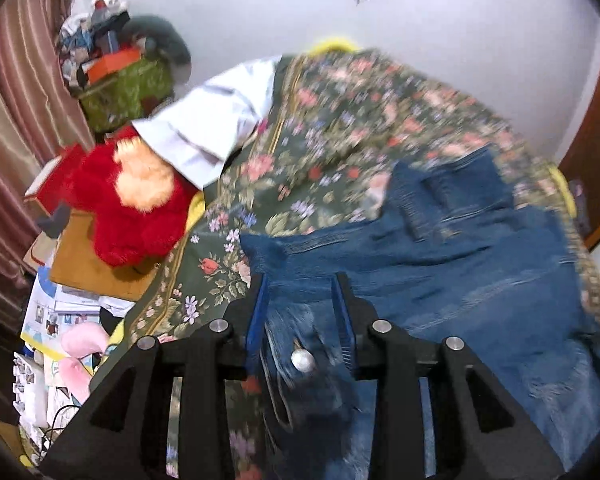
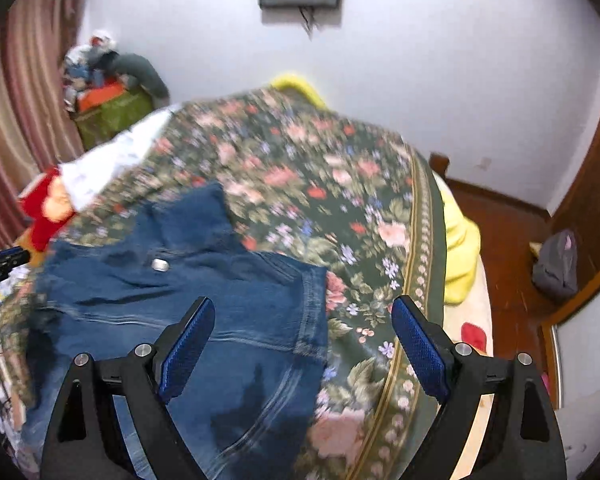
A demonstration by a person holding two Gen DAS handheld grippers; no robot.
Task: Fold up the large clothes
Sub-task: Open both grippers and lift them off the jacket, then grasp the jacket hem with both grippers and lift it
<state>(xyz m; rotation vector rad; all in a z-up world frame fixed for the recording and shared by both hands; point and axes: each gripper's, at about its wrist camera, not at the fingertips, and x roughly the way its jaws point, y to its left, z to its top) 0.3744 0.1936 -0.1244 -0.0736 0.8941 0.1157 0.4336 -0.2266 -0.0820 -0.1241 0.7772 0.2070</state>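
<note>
- While both claws point down at a slant over the bed [image 2: 416, 240], the jeans [image 2: 188, 280] lie spread on its flowered cover, on the near left side in the right view.
- Left claw [image 1: 302, 304]: its two blue pads stand a small way apart. A frayed bit of the jeans [image 1: 440, 272] with a round silver button [image 1: 302, 360] sits between them. The picture is blurry there, so I cannot tell if the pads press the cloth or just stand beside it.
- Right claw [image 2: 302, 344]: its jaws are wide open — nothing is between them. It hangs above the right edge of the jeans, with the left pad over the denim and the right pad over the flowered cover.
- A small silver tag [image 2: 160, 265] shows on the denim, near the far end of the jeans in the right view.
- A white cloth [image 1: 216, 120] lies on the far left corner of the bed, well apart from the jeans.
- A red plush toy [image 1: 128, 204] sits just beside the bed's left edge, touching the white cloth.
- A yellow blanket [image 2: 460, 248] peeks out at the right side of the bed, under the cover.
- A grey bag [image 2: 556, 264] rests on the brown floor by the wall — far off to the right.
</note>
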